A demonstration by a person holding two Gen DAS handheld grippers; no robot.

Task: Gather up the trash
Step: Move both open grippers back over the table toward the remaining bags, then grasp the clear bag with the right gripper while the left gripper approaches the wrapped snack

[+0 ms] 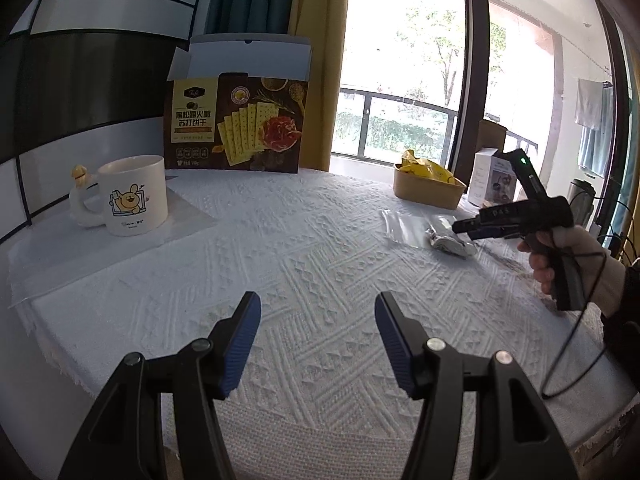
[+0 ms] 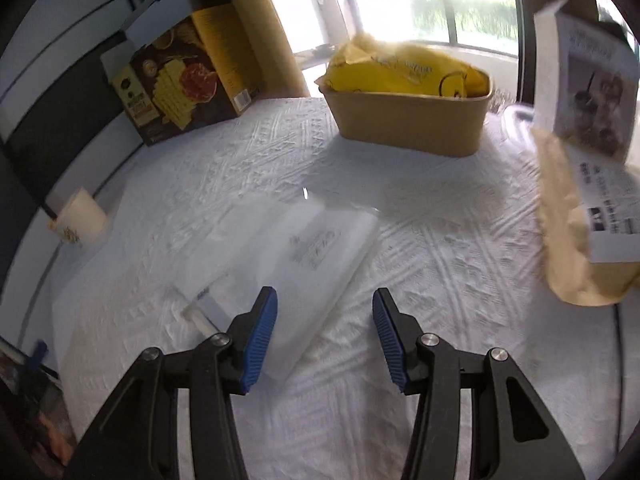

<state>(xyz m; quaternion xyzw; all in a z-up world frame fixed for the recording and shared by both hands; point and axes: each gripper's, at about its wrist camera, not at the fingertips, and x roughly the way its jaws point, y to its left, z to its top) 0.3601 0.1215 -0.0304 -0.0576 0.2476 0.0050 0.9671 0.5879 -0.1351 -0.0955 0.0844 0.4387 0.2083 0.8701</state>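
Left wrist view: the left claw (image 1: 317,312) is standing with its jaws apart over the white textured cloth of the surface (image 1: 312,248), nothing lying between the blue pads. A white mug (image 1: 134,194) with a cartoon print is sitting at far left, a small white figure (image 1: 82,196) just beside it. A dark cracker box (image 1: 238,120), flap open, is standing upright at the back. A tan paper tub (image 1: 428,192) is holding a yellow wrapper (image 1: 426,168) at right. A clear plastic bag (image 1: 408,226) is lying flat before the tub, a crumpled silver wrapper (image 1: 450,242) touching its near edge. The right claw (image 1: 460,226), held by a hand (image 1: 556,256), is hanging right over the silver wrapper; contact cannot be told.

Right wrist view, blurred: the right claw (image 2: 325,306) is showing its jaws parted and gripping nothing. The clear plastic bag (image 2: 304,248) is lying under and ahead of the left pad. The tan paper tub (image 2: 408,120) with the yellow wrapper (image 2: 404,70) is sitting farther back, the cracker box (image 2: 184,80) at upper left, a brown paper bag (image 2: 576,240) and a white printed box (image 2: 588,96) at right.
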